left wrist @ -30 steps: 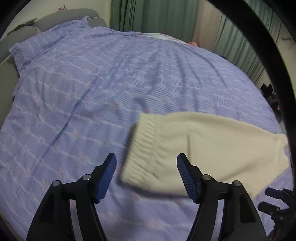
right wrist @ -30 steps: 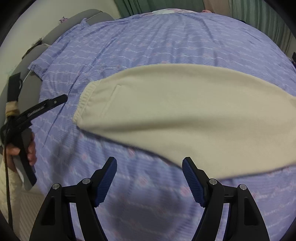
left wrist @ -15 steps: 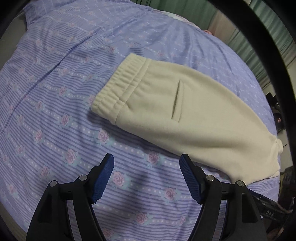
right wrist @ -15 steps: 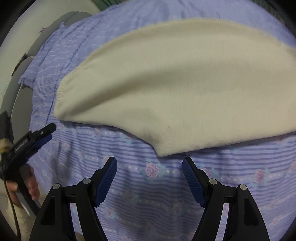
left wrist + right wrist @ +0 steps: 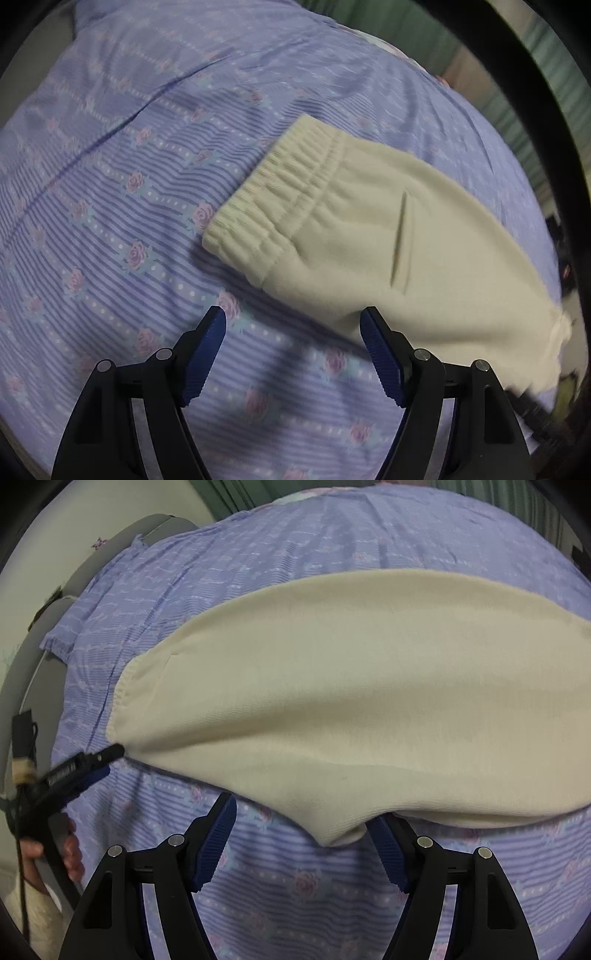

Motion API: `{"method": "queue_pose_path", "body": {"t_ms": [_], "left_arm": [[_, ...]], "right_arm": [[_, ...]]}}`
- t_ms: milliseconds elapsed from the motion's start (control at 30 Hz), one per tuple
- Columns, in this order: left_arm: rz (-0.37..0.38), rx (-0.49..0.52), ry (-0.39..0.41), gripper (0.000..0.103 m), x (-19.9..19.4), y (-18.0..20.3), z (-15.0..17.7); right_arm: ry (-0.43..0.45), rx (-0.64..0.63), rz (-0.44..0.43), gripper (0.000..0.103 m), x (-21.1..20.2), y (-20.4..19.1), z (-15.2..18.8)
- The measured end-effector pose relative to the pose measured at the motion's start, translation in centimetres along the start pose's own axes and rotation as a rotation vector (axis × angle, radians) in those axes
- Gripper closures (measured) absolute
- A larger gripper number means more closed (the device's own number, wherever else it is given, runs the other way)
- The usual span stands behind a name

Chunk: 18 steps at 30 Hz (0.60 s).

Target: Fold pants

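my left gripper point(image 5: 291, 325) jaws apart, empty; pants point(image 5: 369, 236) waistband corner at 12 o'clock, long axis toward 4 o'clock. my right gripper point(image 5: 301, 818) jaws apart, hem edge between.

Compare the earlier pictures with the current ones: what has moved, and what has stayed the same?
Both grippers, left gripper and right gripper, have closed in on the cream pants, jaws still open, gripping nothing. The pants stay flat on the floral bedspread.
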<state>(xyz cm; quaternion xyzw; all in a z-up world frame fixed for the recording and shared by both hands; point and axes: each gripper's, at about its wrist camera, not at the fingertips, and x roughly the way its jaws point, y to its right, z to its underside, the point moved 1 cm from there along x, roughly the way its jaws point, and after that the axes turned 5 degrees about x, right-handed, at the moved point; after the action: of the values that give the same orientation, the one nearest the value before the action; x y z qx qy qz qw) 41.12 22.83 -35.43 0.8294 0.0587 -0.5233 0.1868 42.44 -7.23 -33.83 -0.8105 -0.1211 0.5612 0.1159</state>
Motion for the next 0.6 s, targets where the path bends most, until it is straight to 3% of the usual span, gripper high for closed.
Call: {"method": "queue_pose_path", "body": {"t_ms": [133, 300, 367, 467, 600], "left_arm": [[0.031, -0.105, 0.018, 0.023, 1.0, -1.2, -1.0], [0.018, -0.072, 0.037, 0.021, 1.5, 0.3, -1.2], [0.039, -0.102, 0.033, 0.02, 1.8, 0.3, -1.3], [0.039, -0.131, 0.02, 0.02, 2.3, 0.1, -1.5], [0.034, -0.082, 0.019, 0.02, 1.8, 1.6, -1.4]], "right_arm": [[-0.049, -0.086, 0.058, 0.03, 0.7, -1.3, 0.3], [0.067, -0.211, 0.052, 0.03, -3.2, -3.6, 0.6], [0.057, -0.233, 0.036, 0.031, -2.6, -3.4, 0.0], [0.011, -0.161, 0.019, 0.033, -1.4, -2.4, -1.3], [-0.01, -0.061, -0.008, 0.036, -1.8, -0.9, -0.9]]}}
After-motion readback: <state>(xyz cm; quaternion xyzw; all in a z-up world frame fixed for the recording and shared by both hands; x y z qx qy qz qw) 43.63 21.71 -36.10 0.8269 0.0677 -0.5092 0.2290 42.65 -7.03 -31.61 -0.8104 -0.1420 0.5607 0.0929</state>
